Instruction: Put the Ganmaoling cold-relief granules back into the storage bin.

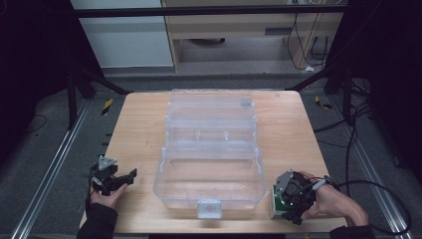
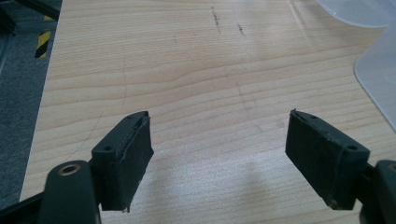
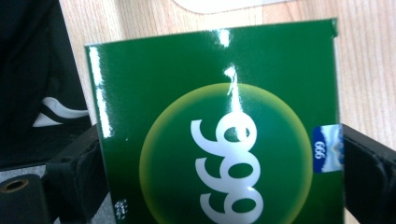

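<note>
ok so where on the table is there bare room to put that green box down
Bare wood lies left of the clear plastic case, between it and the left gripper, and in a like strip on its right, above the right gripper, whose jaws flank the green box. The open case itself is empty. The front edge before the latch is narrow.

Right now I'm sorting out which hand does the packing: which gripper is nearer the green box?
Right. The right gripper has its jaws on either side of the green box at the table's near right corner. The left gripper hovers open across the clear case, at the left edge.
</note>
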`<state>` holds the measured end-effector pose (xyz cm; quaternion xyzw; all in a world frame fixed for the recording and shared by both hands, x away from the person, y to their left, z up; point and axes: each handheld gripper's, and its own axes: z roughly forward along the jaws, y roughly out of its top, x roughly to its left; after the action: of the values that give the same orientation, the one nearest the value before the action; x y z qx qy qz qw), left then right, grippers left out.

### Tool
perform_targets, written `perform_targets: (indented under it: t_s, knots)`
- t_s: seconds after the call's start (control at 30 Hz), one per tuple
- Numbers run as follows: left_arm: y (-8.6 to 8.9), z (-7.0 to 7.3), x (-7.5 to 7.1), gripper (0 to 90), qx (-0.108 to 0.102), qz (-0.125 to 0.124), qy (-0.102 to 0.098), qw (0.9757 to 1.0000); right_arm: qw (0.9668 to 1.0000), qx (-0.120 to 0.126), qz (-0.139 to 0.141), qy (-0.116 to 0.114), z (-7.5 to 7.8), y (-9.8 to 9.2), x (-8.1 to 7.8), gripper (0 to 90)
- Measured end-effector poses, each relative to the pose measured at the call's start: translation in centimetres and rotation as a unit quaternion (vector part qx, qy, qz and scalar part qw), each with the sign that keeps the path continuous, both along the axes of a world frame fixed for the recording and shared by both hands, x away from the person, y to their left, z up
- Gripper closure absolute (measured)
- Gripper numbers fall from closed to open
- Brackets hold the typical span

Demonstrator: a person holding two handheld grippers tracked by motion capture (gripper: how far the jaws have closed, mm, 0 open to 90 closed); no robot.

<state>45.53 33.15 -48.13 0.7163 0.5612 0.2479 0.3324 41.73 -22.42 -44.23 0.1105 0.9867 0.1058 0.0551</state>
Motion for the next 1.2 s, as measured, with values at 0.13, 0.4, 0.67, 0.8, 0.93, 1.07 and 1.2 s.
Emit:
perform_targets:
  t_s: [0.13,0.4,0.67,0.8,0.93,1.07,1.2]
  knots:
    - [0.0,0.0,0.0,22.0,0.000,0.000,0.001,1.0000,1.0000,0.001,0.002,0.003,-0.3,-0.1,0.1,8.6]
    - [0.0,0.0,0.0,22.1,0.001,0.000,0.001,1.0000,0.9999,0.005,-0.002,0.009,0.0,-0.4,0.0,14.3]
    - [0.0,0.0,0.0,22.1,0.000,0.000,0.000,1.0000,0.9999,0.004,-0.007,0.010,0.5,-0.6,-0.4,15.8]
    - [0.0,0.0,0.0,22.1,0.001,0.000,0.001,1.0000,0.9998,0.016,-0.012,0.002,1.6,-0.7,-0.8,15.8]
    - [0.0,0.0,0.0,22.1,0.001,-0.001,0.001,1.0000,0.9996,0.022,-0.014,-0.007,3.6,-0.6,-1.3,15.8]
    - [0.0,0.0,0.0,22.1,0.001,-0.001,0.001,1.0000,0.9993,0.031,-0.018,-0.014,4.7,-0.6,-1.5,15.8]
    - [0.0,0.0,0.0,22.1,0.001,-0.001,0.001,1.0000,0.9987,0.042,-0.021,-0.021,6.1,-0.7,-1.6,15.8]
